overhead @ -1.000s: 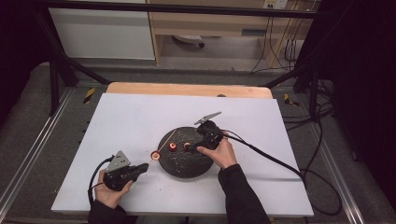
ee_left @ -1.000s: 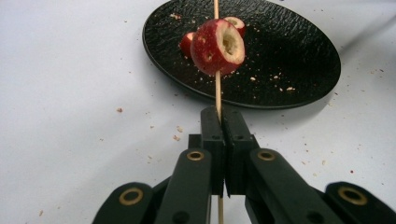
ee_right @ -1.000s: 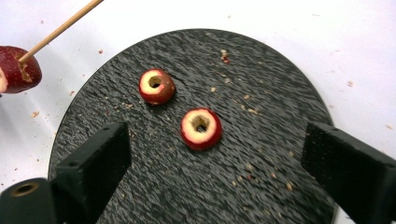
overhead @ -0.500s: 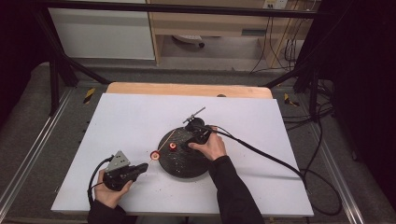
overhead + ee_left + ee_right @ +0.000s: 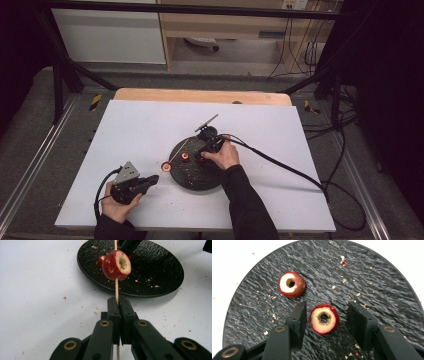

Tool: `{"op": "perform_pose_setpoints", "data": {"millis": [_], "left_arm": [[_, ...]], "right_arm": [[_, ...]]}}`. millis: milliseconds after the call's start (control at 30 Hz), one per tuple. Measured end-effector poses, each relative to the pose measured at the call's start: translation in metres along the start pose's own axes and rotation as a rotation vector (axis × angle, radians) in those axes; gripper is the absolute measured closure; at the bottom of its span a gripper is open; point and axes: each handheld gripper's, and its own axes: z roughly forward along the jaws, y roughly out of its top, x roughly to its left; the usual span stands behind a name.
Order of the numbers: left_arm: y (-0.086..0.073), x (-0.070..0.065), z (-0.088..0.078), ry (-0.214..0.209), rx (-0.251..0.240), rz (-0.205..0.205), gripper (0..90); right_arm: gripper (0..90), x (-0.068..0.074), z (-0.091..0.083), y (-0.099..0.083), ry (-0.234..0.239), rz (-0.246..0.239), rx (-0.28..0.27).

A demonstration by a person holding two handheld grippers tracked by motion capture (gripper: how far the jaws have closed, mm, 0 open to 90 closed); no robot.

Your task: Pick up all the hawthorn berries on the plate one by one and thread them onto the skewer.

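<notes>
A: The cored red fruit (image 5: pixel 324 319) is lying hole-up on the black plate (image 5: pixel 377 282), between the right gripper (image 5: pixel 326 322)'s jaws, which have just been closing and aren't touching it yet.

B: It's round and slick-skinned, so an off-centre pinch risks squirting it sideways or crushing the soft flesh.

A: The left gripper (image 5: pixel 117 315) is clamping the skewer (image 5: pixel 116 290), already carrying one threaded fruit (image 5: pixel 117 265). A second loose fruit (image 5: pixel 292 284) is sitting nearby.

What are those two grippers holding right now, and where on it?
The left gripper pinches a skewer below its speared fruit. The right gripper straddles a fruit on the plate, closing but not yet gripping.
</notes>
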Motion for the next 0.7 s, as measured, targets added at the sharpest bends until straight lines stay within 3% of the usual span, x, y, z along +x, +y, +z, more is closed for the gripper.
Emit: {"op": "perform_pose_setpoints", "data": {"millis": [333,700], "left_arm": [[-0.0001,0.0004,0.0000,0.001,-0.001,-0.002,88.4],[0.0003,-0.0005,-0.0001,0.002,-0.002,0.003,88.4]], "right_arm": [[58.9,-0.0008,0.0049,-0.0001,0.018,0.027,0.025],[60.7,-0.0012,0.0051,0.0000,0.023,0.042,0.041]]}}
